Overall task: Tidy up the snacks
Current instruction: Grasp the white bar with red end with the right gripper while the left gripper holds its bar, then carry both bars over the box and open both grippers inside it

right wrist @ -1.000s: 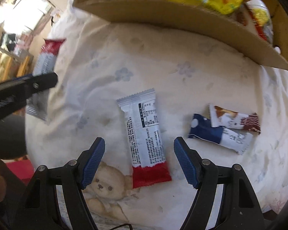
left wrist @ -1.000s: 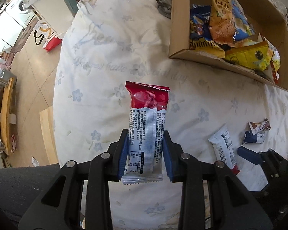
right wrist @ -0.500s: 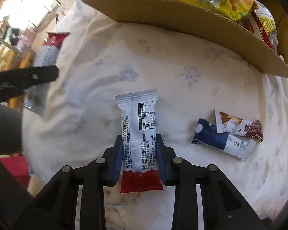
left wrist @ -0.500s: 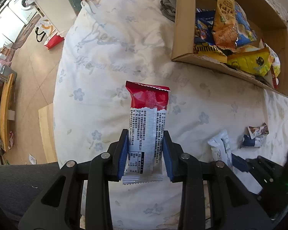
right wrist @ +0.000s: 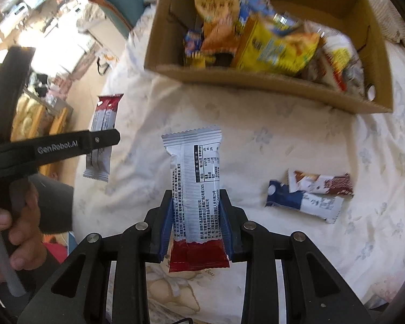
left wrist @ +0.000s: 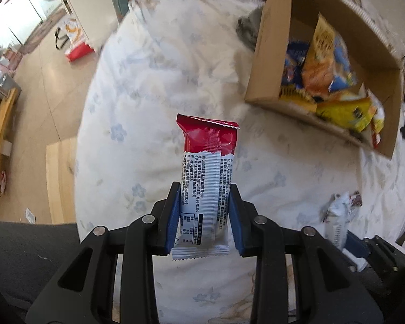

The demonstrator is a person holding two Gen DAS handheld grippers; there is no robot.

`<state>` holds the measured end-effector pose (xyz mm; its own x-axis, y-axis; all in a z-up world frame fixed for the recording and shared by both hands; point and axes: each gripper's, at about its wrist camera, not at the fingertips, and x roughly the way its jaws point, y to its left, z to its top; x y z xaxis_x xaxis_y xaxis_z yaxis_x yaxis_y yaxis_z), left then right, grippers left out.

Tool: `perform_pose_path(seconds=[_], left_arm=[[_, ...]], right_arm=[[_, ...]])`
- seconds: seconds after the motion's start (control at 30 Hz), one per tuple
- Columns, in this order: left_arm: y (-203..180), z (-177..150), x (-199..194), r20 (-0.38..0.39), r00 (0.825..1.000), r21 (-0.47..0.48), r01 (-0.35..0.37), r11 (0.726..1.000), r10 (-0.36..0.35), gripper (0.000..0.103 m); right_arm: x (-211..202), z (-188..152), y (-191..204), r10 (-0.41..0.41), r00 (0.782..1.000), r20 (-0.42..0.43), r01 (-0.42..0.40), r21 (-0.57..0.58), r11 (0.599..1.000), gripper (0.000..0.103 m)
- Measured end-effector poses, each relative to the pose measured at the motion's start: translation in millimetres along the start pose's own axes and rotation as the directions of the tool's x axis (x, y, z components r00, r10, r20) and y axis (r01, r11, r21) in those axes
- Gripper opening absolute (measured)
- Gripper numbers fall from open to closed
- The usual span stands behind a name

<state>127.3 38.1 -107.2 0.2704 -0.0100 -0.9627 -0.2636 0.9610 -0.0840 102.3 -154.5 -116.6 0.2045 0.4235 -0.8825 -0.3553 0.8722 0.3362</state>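
Your left gripper [left wrist: 205, 216] clamps one red-and-silver foil snack bar [left wrist: 206, 178], your right gripper [right wrist: 195, 226] its twin [right wrist: 195, 189], both above the bed. Carry them level over the brown cardboard box [right wrist: 256, 77] wall before releasing.

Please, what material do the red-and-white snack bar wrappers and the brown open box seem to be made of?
The red-and-white snack bar wrapper looks like thin glossy plastic film, perhaps foil-lined: it shines, wrinkles, and has crimped zigzag end seals. The one in the other gripper looks the same. The brown open box seems to be matte cardboard: plain tan walls with a thick raw cut edge.
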Motion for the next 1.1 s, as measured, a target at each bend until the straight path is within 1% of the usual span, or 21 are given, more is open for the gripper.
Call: perform_pose_path(seconds=[0.1,0.17,0.23,0.3,0.33,0.4,0.43,0.5,0.57,0.63,0.73,0.83,0.93,1.0,1.1], left_arm=[[-1,3,-16,0.077,0.997,0.005,-0.002,1.000,0.002,0.029],[-2,4,-27,0.132,0.991,0.010,0.000,1.000,-0.001,0.029],[-3,5,-41,0.201,0.979,0.009,0.015,1.000,-0.017,0.029],[-2,6,-56,0.257,0.965,0.004,0.058,0.998,-0.057,0.029],[-3,6,-65,0.284,0.956,0.006,0.081,0.997,-0.080,0.029],[-4,10,-76,0.317,0.944,0.012,0.095,0.995,-0.094,0.029],[-7,12,-84,0.338,0.936,0.019,0.093,0.995,-0.094,0.029],[-12,17,-97,0.363,0.925,0.040,0.104,0.994,-0.111,0.029],[-20,23,-110,0.395,0.912,0.063,0.096,0.993,-0.113,0.029],[-32,32,-124,0.428,0.896,0.110,0.083,0.990,-0.123,0.029],[-49,47,-137,0.460,0.877,0.168,0.070,0.983,-0.141,0.029],[-62,65,-143,0.470,0.866,0.197,0.082,0.977,-0.167,0.029],[-75,82,-143,0.473,0.861,0.222,0.091,0.971,-0.189,0.029],[-85,89,-142,0.473,0.858,0.240,0.091,0.967,-0.198,0.029],[-100,99,-133,0.466,0.861,0.266,0.086,0.960,-0.206,0.029]], right_arm=[[-19,9,-4,0.017,0.996,0.082,-0.019,0.026,0.999,0.033],[-36,13,-8,0.021,0.985,0.171,-0.030,0.049,0.998,0.033],[-55,16,-10,0.031,0.963,0.266,-0.050,0.063,0.997,0.033],[-75,19,-14,0.027,0.937,0.349,-0.053,0.065,0.996,0.033],[-81,19,-14,0.022,0.927,0.374,-0.050,0.066,0.997,0.033],[-96,20,-19,0.005,0.908,0.419,-0.041,0.077,0.996,0.033],[-103,22,-21,-0.010,0.901,0.434,-0.027,0.081,0.996,0.033],[-115,25,-25,-0.024,0.894,0.448,-0.017,0.088,0.996,0.033],[-126,28,-36,-0.053,0.883,0.466,0.000,0.112,0.994,0.033],[-137,34,-49,-0.062,0.875,0.480,-0.017,0.158,0.987,0.033],[-147,42,-65,-0.074,0.867,0.493,-0.042,0.220,0.975,0.033],[-154,52,-81,-0.076,0.862,0.501,-0.066,0.261,0.963,0.033],[-158,61,-94,-0.086,0.861,0.501,-0.068,0.282,0.957,0.033],[-158,71,-103,-0.089,0.864,0.496,-0.071,0.296,0.952,0.033],[-157,85,-112,-0.099,0.865,0.492,-0.067,0.308,0.949,0.033]])
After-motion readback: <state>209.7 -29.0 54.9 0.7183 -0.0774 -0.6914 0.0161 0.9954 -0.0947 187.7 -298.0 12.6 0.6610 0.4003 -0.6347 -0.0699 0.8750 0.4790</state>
